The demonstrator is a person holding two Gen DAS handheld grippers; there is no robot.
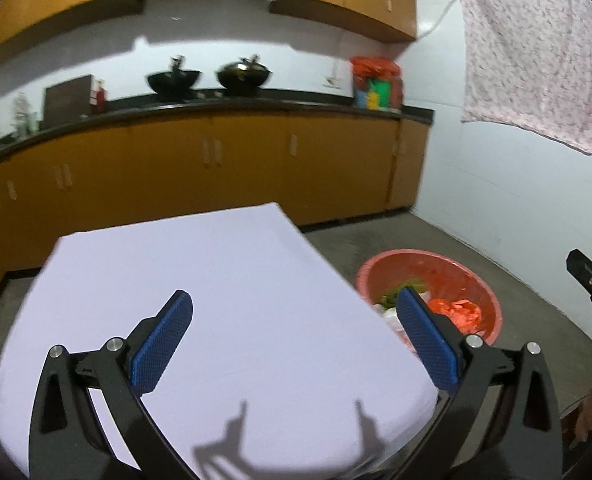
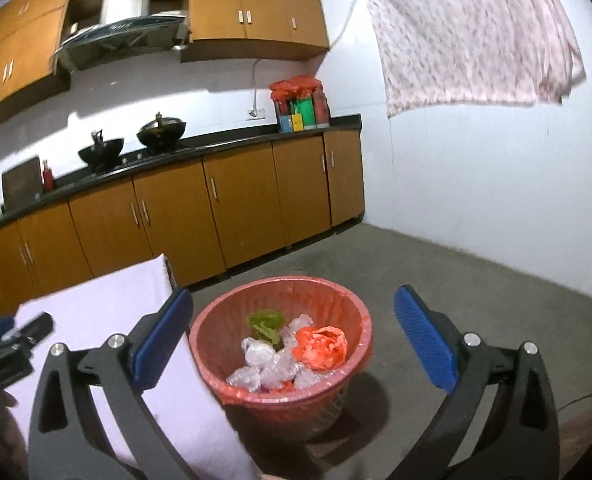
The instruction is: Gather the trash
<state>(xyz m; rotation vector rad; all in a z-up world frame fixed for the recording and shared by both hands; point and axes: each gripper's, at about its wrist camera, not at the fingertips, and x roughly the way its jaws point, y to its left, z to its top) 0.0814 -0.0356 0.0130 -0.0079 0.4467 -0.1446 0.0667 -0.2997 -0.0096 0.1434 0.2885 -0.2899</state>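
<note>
Both grippers are spread wide and hold nothing. In the right wrist view, the right gripper (image 2: 294,340) looks straight at the red trash basket (image 2: 351,320), which stands on the concrete floor (image 2: 475,280) at lower centre of the frame, framed between the two blue pads (image 2: 423,340). The basket has a red liner and already holds crumpled clear plastic (image 2: 264,372), an orange plastic bag (image 2: 321,346) and a green scrap (image 2: 266,320).

In the left wrist view, the left gripper (image 1: 296,340) hangs over the white table (image 1: 216,280), which shows no trash on the part that is visible. Here the basket (image 1: 467,276) lies at right of centre, partly hidden behind the table edge and the right-hand pad.

The right gripper therefore seems nearer to the basket and better lined up with it. The basket is round, so no long axis matters. No trash outside the basket is visible in either view, so the collecting may be close to finished.
</note>
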